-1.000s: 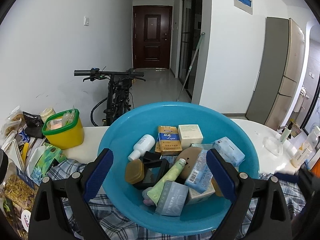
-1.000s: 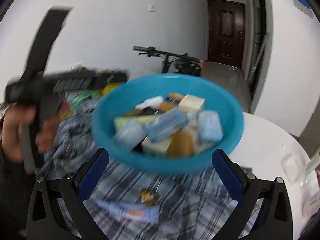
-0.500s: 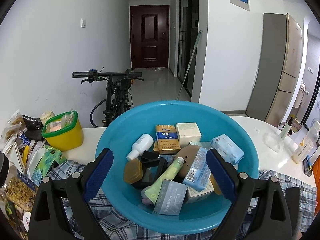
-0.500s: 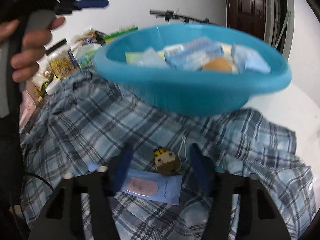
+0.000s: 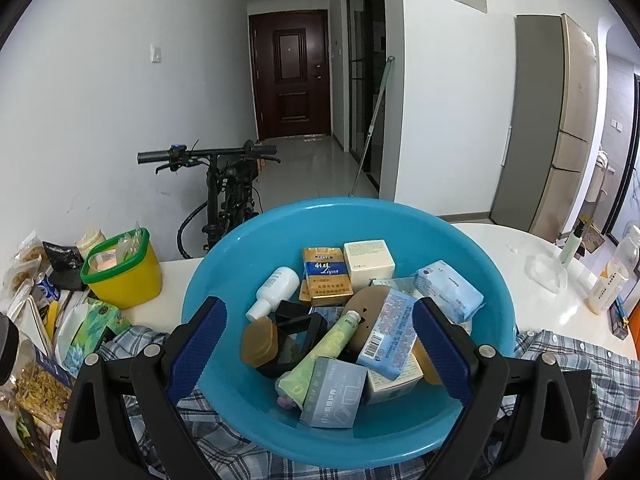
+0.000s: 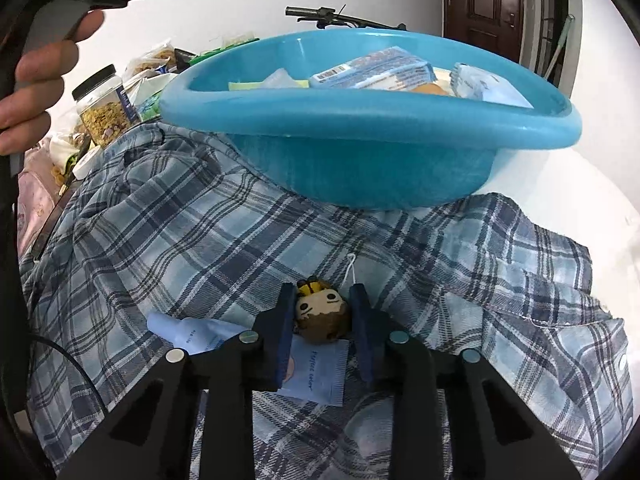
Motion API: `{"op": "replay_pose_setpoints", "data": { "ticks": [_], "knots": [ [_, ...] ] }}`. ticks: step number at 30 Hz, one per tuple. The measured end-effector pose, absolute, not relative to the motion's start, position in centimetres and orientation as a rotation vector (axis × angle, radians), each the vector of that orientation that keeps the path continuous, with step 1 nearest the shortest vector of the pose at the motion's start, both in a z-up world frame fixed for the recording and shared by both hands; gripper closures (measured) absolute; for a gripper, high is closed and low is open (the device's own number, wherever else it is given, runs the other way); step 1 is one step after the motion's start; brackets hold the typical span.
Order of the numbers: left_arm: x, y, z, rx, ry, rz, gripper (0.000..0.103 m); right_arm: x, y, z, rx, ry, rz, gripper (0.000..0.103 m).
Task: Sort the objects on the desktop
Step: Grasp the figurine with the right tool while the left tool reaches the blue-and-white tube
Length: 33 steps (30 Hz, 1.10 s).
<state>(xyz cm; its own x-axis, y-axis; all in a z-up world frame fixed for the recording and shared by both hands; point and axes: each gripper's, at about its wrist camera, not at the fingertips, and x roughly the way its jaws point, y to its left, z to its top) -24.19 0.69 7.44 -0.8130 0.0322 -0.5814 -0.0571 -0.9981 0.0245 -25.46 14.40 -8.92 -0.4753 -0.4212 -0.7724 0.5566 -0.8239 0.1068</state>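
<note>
A small brown doll-head charm (image 6: pixel 322 314) lies on the plaid cloth (image 6: pixel 200 240) just in front of the blue basin (image 6: pixel 360 152), overlapping a pale blue sachet (image 6: pixel 316 372). The right gripper (image 6: pixel 320 320) has just been closing, and its fingers (image 6: pixel 285 332) now clamp the charm on both sides. The left gripper (image 5: pixel 320 356) hangs over the basin of boxes, tubes and bottles on the white counter (image 5: pixel 520 256), its fingers (image 5: pixel 198 344) wide apart and holding nothing.

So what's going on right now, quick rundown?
Right gripper just closed on the small doll lying on the plaid shirt. Left gripper open, over the blue basin. Blue packet partly under the doll, nothing blocking.
</note>
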Motion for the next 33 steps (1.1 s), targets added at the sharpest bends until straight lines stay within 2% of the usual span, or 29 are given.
{"op": "replay_pose_setpoints", "data": {
  "ticks": [5, 11, 18, 23, 28, 33],
  "knots": [
    [-21.7, 1.0, 8.3, -0.834, 0.08, 2.949, 0.007, -25.6, 14.7, -8.9, 1.139, 0.192, -2.285, 0.077],
    [-17.1, 1.4, 6.5, -0.787, 0.156, 2.854, 0.007, -25.5, 14.8, -9.0, 1.139, 0.181, -2.281, 0.077],
    [-12.2, 3.6, 2.7, -0.772, 0.406, 2.695, 0.007, -25.4, 14.9, -9.0, 1.14, 0.167, -2.282, 0.077],
    [-11.1, 4.9, -1.3, -0.821, 0.499, 2.565, 0.008, -25.4, 14.8, -9.0, 1.14, 0.168, -2.283, 0.077],
    [-12.7, 4.1, -3.5, -0.967, 0.299, 2.439, 0.037, -25.3, 14.7, -9.0, 1.137, 0.188, -2.289, 0.077],
    [-13.4, 3.2, -4.6, -1.006, 0.197, 2.344, 0.052, -25.4, 14.8, -9.0, 1.137, 0.182, -2.286, 0.077]
  ]
}}
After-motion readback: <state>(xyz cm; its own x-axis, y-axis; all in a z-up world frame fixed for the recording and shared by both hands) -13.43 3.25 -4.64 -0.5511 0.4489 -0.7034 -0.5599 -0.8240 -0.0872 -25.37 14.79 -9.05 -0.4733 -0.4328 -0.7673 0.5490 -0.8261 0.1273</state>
